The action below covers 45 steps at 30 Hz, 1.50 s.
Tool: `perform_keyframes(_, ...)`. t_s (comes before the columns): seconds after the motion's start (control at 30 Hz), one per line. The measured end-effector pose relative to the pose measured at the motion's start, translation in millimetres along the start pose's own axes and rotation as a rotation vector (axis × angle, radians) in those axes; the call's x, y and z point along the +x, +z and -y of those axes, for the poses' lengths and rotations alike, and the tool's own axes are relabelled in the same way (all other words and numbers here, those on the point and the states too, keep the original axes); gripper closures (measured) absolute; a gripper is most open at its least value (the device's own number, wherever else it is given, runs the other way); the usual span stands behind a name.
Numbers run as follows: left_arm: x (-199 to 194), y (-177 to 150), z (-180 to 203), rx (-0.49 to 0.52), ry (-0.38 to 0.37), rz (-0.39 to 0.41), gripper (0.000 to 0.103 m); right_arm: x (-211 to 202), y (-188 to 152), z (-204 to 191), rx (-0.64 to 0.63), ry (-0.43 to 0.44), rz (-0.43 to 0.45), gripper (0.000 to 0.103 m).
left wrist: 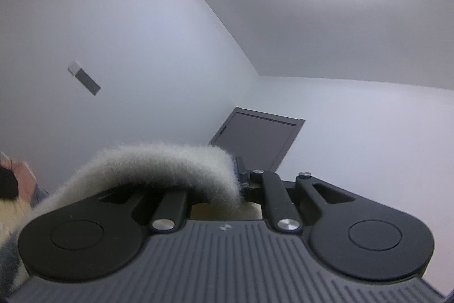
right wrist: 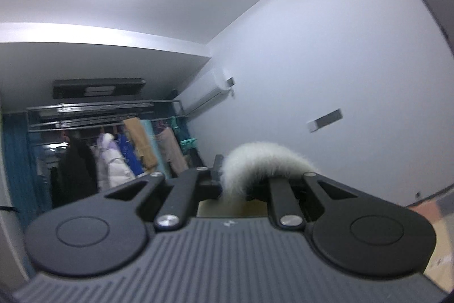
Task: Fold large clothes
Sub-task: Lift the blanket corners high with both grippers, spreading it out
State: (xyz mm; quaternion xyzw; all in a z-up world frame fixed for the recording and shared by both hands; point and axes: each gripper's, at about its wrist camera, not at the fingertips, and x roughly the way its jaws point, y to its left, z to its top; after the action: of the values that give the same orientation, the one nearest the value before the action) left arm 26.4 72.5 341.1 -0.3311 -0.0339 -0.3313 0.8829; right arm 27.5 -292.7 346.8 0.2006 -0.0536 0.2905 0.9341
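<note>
Fleece garment: pale grey-white, fuzzy pile, draped over both tools, raised toward the ceiling.
Handling: likely soft, light, floppy; best gripped along an edge or hem.
Left tool: closed on a fold of fleece.
Right tool: closed on the fleece.
Backdrop: clothes rack, door.

The left gripper and the right gripper look alike: a dark grey ribbed body plate with a small round logo at its front edge, flanked by two matte black rounded housings, each stamped with a shallow circle. Black linkage bars, slotted with triangular cutouts, pivot on polished silver screws.
</note>
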Motion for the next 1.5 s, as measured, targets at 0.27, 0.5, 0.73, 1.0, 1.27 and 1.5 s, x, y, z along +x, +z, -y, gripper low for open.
perform_keyframes(0.27,100,-35,-100,-0.011,0.169,-0.121,0.090,87,-54,72,-0.014,-0.214,-0.139,0.088)
perform_keyframes(0.5,178,-112,-222,0.046,0.317,-0.260,0.090,164,-153,178,0.081,-0.357,-0.251,0.088)
perform_keyframes(0.73,252,-192,-385,0.001,0.440,-0.346,0.090,247,-257,267,0.008,-0.439,-0.340,0.088)
perform_keyframes(1.0,313,-266,-534,-0.042,0.566,-0.529,0.090,325,-370,368,0.009,-0.511,-0.556,0.088)
perform_keyframes(1.27,324,-326,-599,-0.073,0.647,-0.623,0.090,331,-431,393,-0.004,-0.565,-0.651,0.088)
perform_keyframes(1.5,316,-312,-577,-0.093,0.628,-0.653,0.081,328,-421,389,0.014,-0.579,-0.671,0.087)
